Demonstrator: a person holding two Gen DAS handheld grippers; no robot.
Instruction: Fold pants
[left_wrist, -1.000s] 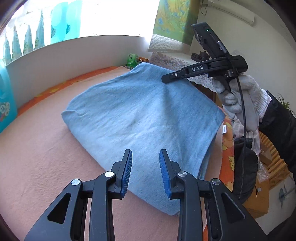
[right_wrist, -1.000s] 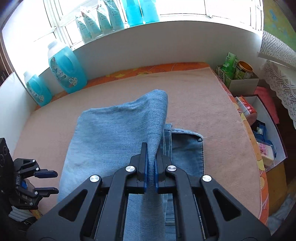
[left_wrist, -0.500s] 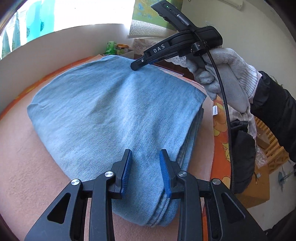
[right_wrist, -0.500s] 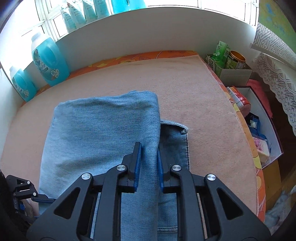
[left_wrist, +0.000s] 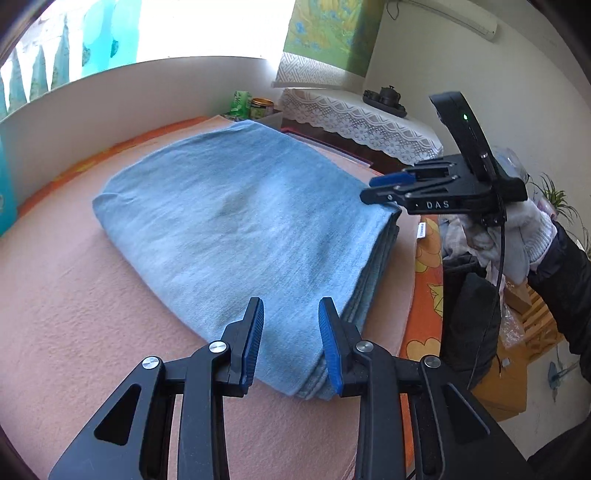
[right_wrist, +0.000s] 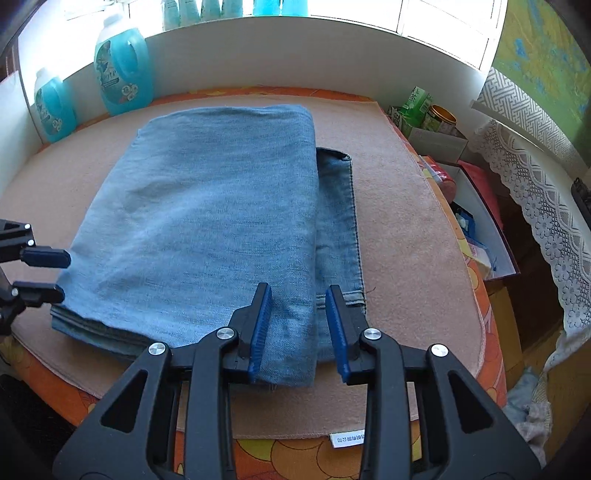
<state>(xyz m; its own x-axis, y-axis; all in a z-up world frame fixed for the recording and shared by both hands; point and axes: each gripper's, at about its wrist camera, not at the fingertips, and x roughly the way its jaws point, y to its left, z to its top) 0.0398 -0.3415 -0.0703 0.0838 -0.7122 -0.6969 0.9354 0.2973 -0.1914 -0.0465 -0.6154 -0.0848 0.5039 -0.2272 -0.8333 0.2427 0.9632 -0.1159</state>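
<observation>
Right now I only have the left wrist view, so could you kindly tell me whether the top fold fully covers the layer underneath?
Observer: No. In the right wrist view, a darker hemmed layer of the pants sticks out past the top fold's edge.
Operator: Thank you. Is the right gripper clamped on that edge?
Observer: No. The right gripper has its jaws opening. The fold's edge lies between them, and neither pad presses it.
</observation>
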